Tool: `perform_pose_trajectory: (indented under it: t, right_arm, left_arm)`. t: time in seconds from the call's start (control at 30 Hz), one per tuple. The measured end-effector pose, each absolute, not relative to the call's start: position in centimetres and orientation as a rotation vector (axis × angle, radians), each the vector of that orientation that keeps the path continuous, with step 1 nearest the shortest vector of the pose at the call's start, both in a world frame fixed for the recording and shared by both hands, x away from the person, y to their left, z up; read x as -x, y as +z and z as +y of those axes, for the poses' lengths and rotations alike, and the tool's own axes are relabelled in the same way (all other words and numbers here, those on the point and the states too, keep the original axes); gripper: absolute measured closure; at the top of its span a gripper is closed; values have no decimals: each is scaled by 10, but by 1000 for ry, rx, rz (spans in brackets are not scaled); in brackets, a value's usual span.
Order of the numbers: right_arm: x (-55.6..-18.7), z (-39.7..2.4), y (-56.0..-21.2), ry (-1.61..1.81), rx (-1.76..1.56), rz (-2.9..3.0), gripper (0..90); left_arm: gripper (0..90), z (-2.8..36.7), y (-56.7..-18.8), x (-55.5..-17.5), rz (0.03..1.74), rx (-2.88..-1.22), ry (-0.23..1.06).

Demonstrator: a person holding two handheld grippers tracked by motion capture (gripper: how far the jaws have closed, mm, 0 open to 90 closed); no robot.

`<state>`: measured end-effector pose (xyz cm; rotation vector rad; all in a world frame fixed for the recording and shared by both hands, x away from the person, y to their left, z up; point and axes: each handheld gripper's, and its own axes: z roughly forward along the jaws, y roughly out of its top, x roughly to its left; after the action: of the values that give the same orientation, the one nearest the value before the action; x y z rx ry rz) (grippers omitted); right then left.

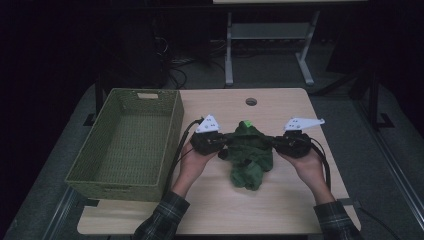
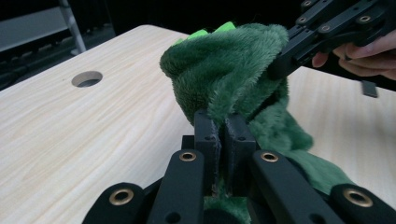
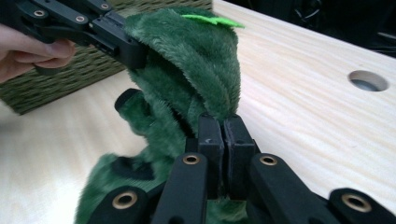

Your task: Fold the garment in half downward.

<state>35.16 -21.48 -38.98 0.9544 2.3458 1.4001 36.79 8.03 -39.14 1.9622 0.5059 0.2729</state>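
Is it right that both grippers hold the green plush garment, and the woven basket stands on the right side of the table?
Not quite. The woven basket stands on the left side of the table, as the high view shows. Both grippers do hold the green plush garment.

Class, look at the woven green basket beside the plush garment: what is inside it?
The basket shows bare woven floor and walls; nothing lies inside that can be seen. The strip just behind its near wall is hidden. The green plush garment hangs outside it, clamped between the left gripper and right gripper.
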Motion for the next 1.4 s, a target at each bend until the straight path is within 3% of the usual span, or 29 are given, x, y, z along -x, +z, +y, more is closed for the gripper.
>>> perform_pose_trajectory:
  t: [0.57,1.4]
  right_arm:
    - [-299,-216,-406,1434,-871,2417,870]
    - [-276,-211,-447,1344,-893,2564,861]
  left_arm:
    - [857,94,-407,-319,358,-2005,274]
    - [858,93,-456,-300,295,-2164,203]
